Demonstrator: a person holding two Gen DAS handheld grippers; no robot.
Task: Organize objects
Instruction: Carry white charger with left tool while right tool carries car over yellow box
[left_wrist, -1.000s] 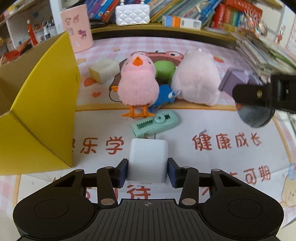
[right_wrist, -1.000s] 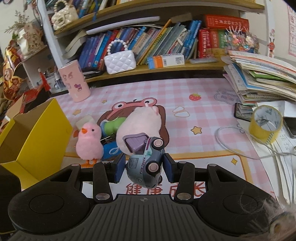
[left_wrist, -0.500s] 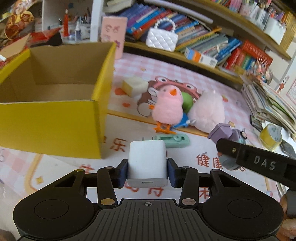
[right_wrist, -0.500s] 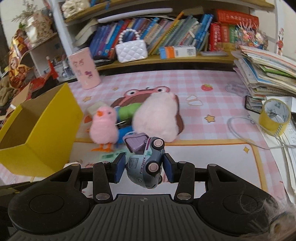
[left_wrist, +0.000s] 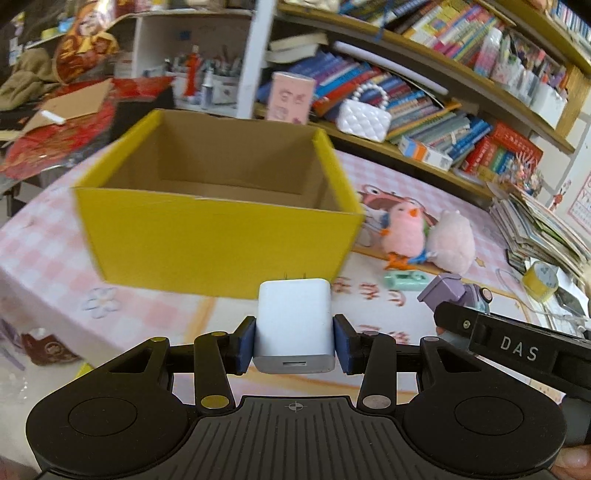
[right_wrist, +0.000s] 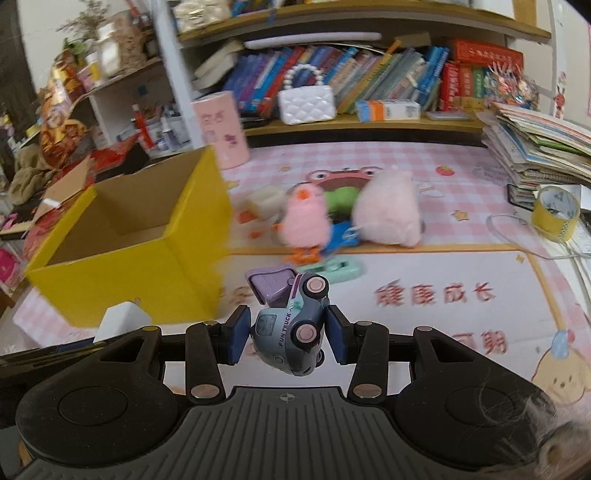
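Bookshelves crowd the far wall; a pink checked mat (right_wrist: 424, 162) covers the table; yellow cardboard box (left_wrist: 207, 229) sits far-left, open top, bare brown inside. Left gripper (left_wrist: 294, 341) has its jaws closed on a white charger block (left_wrist: 294, 321): smooth hard plastic, rounded edges, prongs pointing far, port facing near. Box lies straight ahead of these jaws, and the left is the nearer to it. Right gripper (right_wrist: 285, 334) has its jaws clamped on a grey-blue toy truck (right_wrist: 291, 328), glossy, pink wheels, lilac tipper raised; box lies far-left of it. Loose on the mat to the right: fluffy pink chick (right_wrist: 304, 221), pale plush (right_wrist: 386, 210), mint clip (right_wrist: 340, 271).
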